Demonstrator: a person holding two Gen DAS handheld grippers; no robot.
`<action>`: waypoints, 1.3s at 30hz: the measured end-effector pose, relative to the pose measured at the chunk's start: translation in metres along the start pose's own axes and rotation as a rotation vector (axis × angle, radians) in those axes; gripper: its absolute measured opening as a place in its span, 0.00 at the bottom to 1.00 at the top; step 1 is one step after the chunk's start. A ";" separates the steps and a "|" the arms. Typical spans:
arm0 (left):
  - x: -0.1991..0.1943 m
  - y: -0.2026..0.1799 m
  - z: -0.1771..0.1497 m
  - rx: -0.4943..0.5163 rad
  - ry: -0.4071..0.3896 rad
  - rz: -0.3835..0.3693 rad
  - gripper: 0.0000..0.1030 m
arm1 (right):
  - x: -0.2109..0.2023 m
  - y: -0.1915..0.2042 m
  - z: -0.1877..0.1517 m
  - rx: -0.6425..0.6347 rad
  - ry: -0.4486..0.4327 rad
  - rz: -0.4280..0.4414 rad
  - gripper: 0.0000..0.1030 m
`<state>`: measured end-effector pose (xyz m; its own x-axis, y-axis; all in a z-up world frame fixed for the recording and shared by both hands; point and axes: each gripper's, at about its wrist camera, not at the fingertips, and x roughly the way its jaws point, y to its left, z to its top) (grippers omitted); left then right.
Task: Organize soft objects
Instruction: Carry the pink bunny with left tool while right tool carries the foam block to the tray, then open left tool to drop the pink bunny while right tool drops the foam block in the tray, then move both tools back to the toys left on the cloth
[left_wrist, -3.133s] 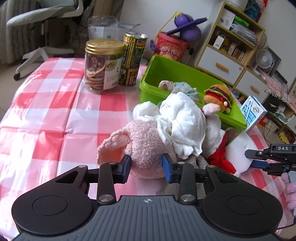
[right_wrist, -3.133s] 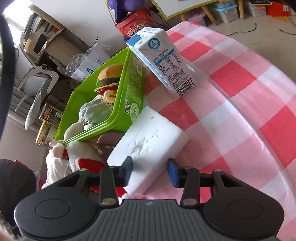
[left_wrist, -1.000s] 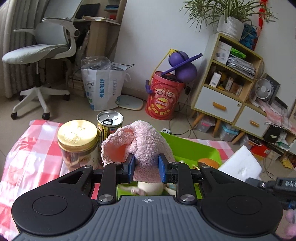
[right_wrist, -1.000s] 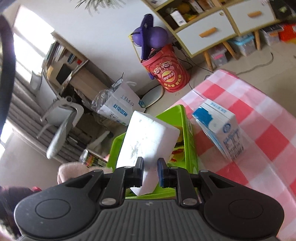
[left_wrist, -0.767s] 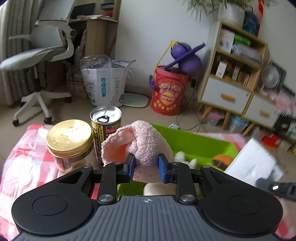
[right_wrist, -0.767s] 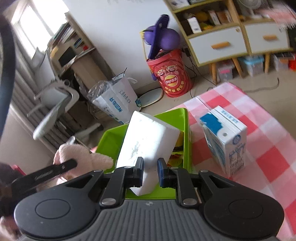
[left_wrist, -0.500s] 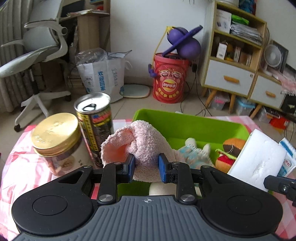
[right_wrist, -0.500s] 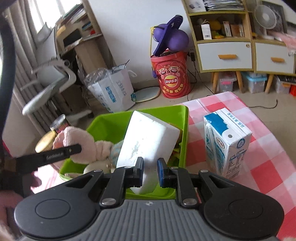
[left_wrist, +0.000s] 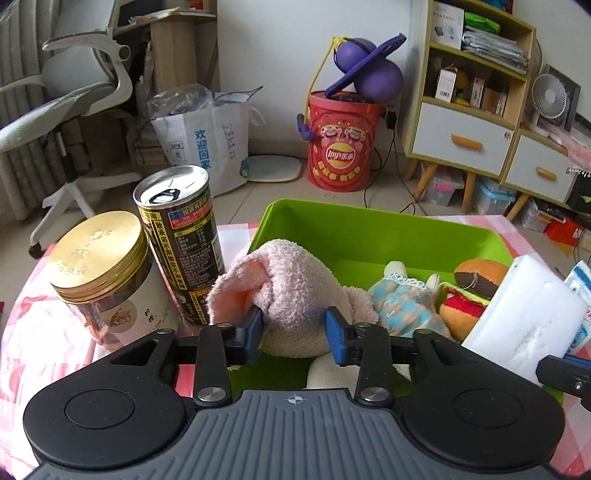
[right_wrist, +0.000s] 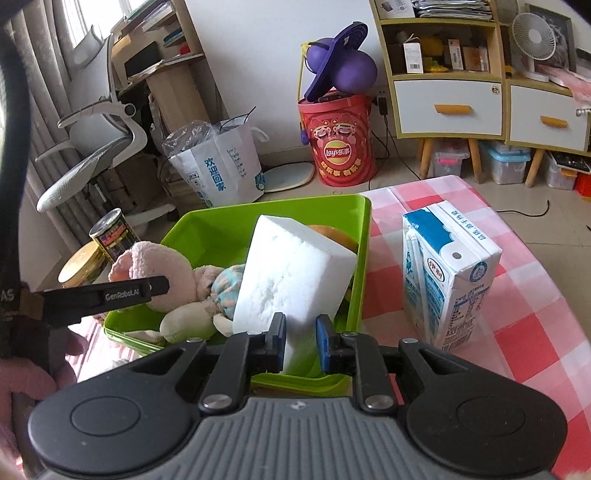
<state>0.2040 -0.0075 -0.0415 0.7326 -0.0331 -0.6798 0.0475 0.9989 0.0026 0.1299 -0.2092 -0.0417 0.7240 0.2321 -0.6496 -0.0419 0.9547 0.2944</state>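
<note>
My left gripper hangs over the near left part of the green bin. Its jaws are opening, and the pink plush sags between them into the bin; a dark gap shows at the right pad. In the bin lie a doll in a blue dress and a burger plush. My right gripper is shut on a white foam block, held upright over the bin's right half. In the right wrist view the pink plush sits behind the left gripper's finger.
A gold-lidded jar and a tall can stand close to the bin's left wall. A milk carton stands on the red-checked cloth right of the bin. Beyond the table are a chair, a paper bag, a red tub and shelves.
Both grippers came down and forward over the bin with their loads. The left jaws have spread apart around the pink plush. The right jaws stay clamped on the foam block.
</note>
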 end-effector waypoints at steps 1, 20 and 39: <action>-0.002 0.000 0.000 0.005 -0.003 0.001 0.42 | -0.001 0.000 0.001 0.005 -0.001 0.003 0.00; -0.063 0.012 -0.018 -0.021 0.025 -0.054 0.81 | -0.049 0.004 0.010 0.042 0.001 0.027 0.55; -0.128 0.020 -0.069 -0.015 0.038 -0.109 0.95 | -0.087 0.015 -0.023 -0.034 0.026 0.031 0.68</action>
<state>0.0647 0.0193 -0.0050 0.6976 -0.1406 -0.7025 0.1149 0.9898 -0.0839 0.0503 -0.2104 0.0029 0.7036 0.2658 -0.6590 -0.0877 0.9528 0.2906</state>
